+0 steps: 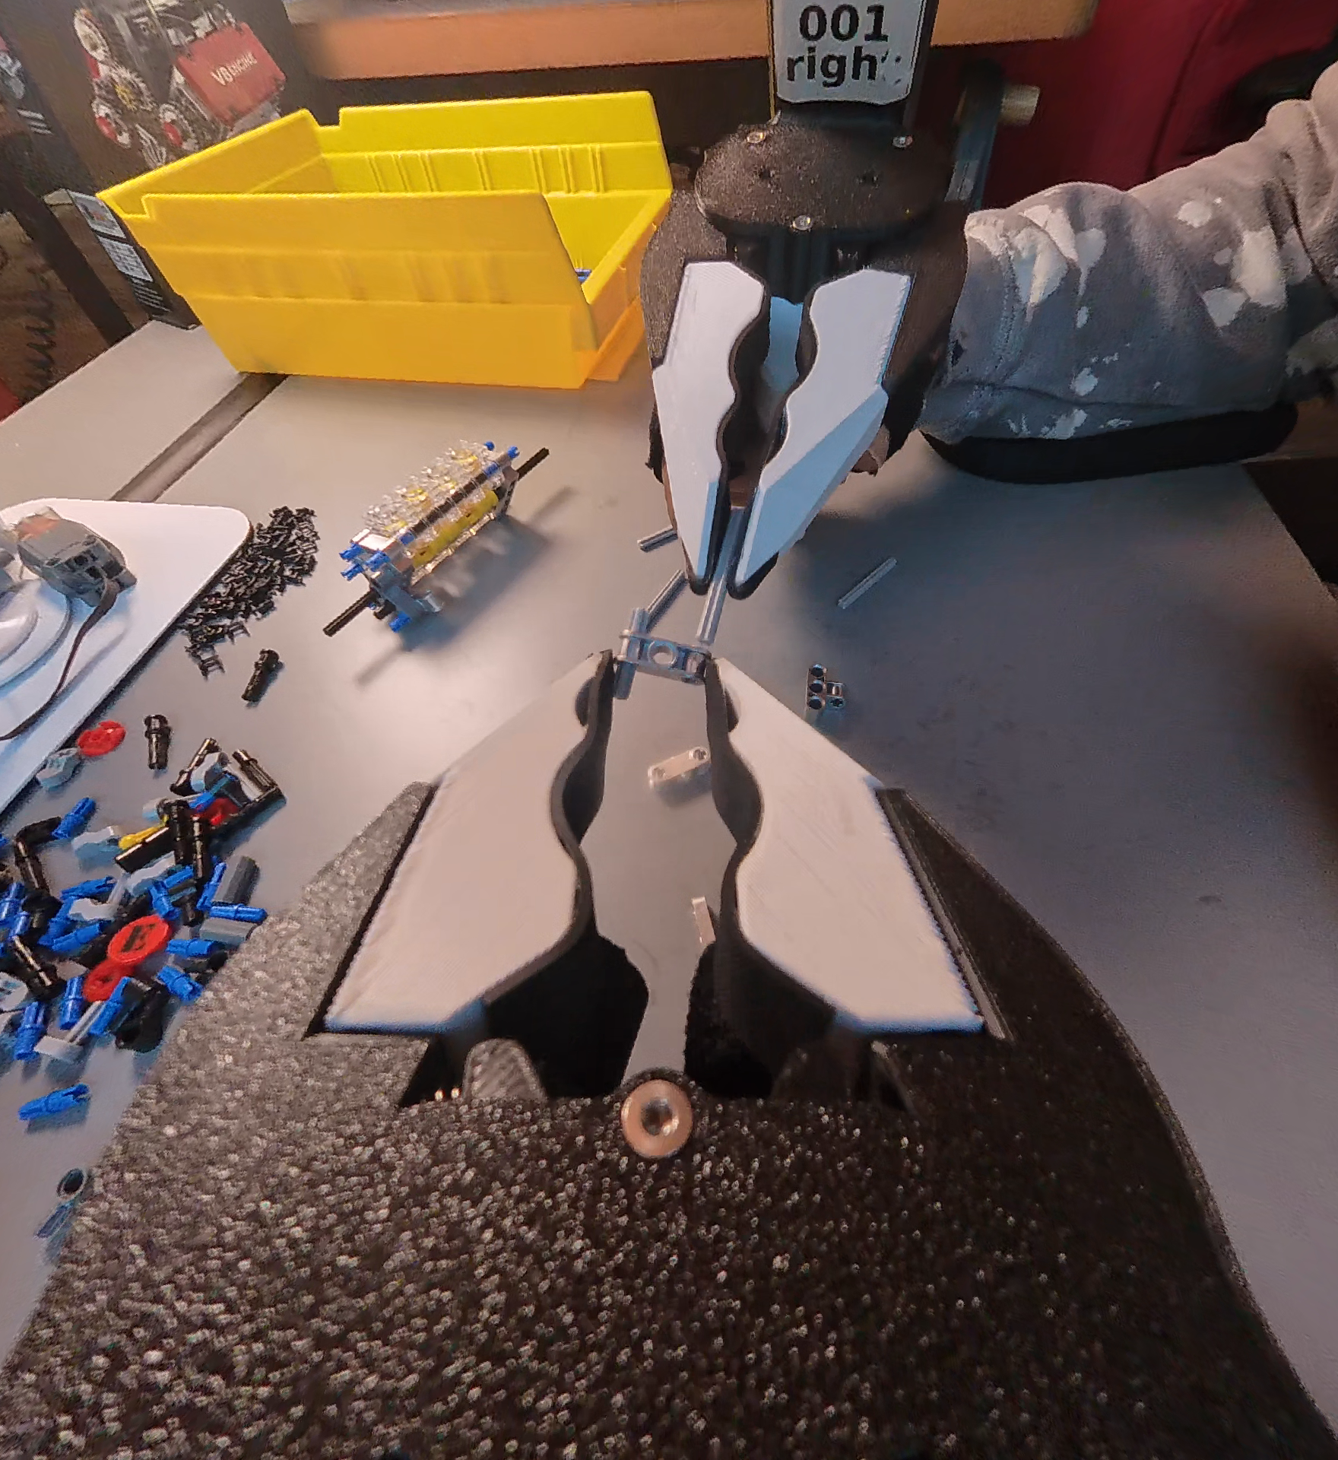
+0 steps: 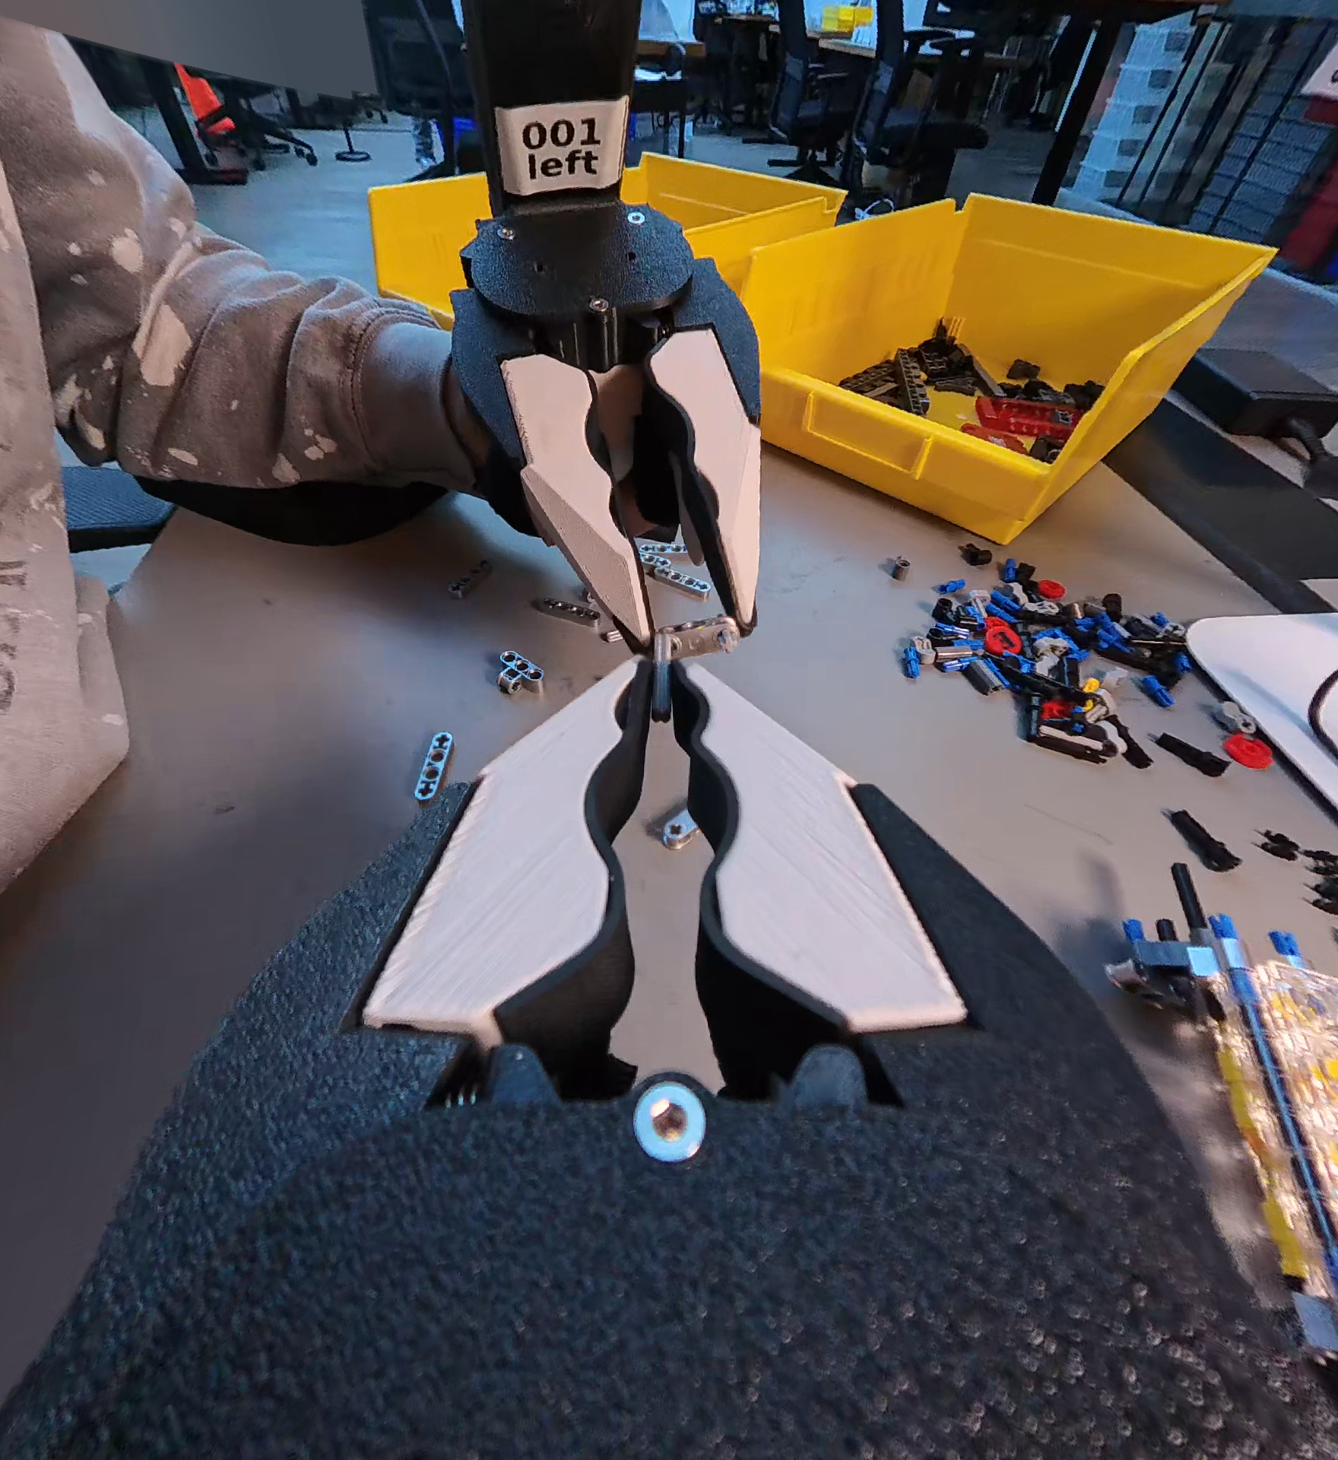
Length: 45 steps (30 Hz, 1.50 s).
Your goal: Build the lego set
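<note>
My left gripper (image 1: 662, 667) is shut on a short grey holed beam (image 1: 662, 654) and holds it crosswise above the grey table (image 1: 1045, 711). A short grey axle stands through one end of the beam. My right gripper (image 1: 721, 588) comes in from the far side, shut on a thin grey axle (image 1: 713, 612) whose tip meets the beam's other end. In the right wrist view my right gripper (image 2: 656, 671) pinches that axle (image 2: 662, 691) right below the beam (image 2: 697, 636), which the left gripper (image 2: 693, 632) grips from above.
A yellow bin (image 1: 381, 316) stands at the back; another yellow bin (image 2: 887, 427) holds black and red parts. A clear, yellow and blue brick assembly (image 1: 429, 537), black pins (image 1: 271, 569), a mixed pile of small parts (image 1: 97, 908), a white tray (image 1: 137, 553) and loose grey beams (image 2: 433, 762) lie around. Only a small space, under 4 cm, lies between the two pairs of fingers.
</note>
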Motion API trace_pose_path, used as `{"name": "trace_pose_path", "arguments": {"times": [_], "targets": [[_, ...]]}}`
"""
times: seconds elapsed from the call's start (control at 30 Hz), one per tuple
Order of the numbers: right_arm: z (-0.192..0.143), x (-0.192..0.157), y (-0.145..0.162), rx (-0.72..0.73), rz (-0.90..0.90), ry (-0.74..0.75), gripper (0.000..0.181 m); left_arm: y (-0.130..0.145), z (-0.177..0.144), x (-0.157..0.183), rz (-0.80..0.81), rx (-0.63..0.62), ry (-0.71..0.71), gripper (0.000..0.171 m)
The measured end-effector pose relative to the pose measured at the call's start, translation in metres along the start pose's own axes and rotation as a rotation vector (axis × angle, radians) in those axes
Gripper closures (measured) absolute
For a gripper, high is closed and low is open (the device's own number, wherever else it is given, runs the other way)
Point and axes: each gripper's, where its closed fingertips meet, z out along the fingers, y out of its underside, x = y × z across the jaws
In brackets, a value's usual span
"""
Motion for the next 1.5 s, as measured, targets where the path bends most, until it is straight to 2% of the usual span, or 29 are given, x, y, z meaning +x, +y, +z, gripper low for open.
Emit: {"name": "trace_pose_path", "arguments": {"times": [0.47,0.63,0.83,0.97,1.07,1.13,1.23,1.37,1.5], "targets": [[0.0,0.005,0.001,-0.003,0.025,0.024,0.179,-0.004,-0.001,-0.004,0.001,0.034,-0.038,0.151],[0.002,0.005,0.001,-0.013,0.089,0.024,0.179,-0.014,-0.005,-0.006,0.074,0.066,-0.101,0.151],[0.003,0.004,-0.003,-0.005,0.143,0.018,0.179,-0.016,-0.006,-0.007,0.181,0.043,-0.161,0.15],[0.003,0.008,0.01,-0.09,0.113,0.049,0.179,-0.004,-0.003,-0.009,0.235,-0.035,-0.177,0.15],[0.005,0.006,0.027,-0.199,0.085,0.052,0.179,0.023,0.004,-0.007,0.253,-0.186,-0.146,0.15],[0.006,0.005,0.042,-0.294,0.06,0.06,0.179,0.046,0.01,0.002,0.203,-0.311,-0.07,0.15],[0.009,-0.001,0.055,-0.372,0.076,0.036,0.179,0.065,0.015,0.011,0.171,-0.413,-0.017,0.151],[0.011,-0.009,0.065,-0.439,0.086,0.002,0.18,0.072,0.014,0.019,0.084,-0.464,0.036,0.15],[0.014,-0.013,0.067,-0.445,0.076,-0.01,0.179,0.072,0.013,0.022,0.028,-0.476,0.045,0.15]]}}
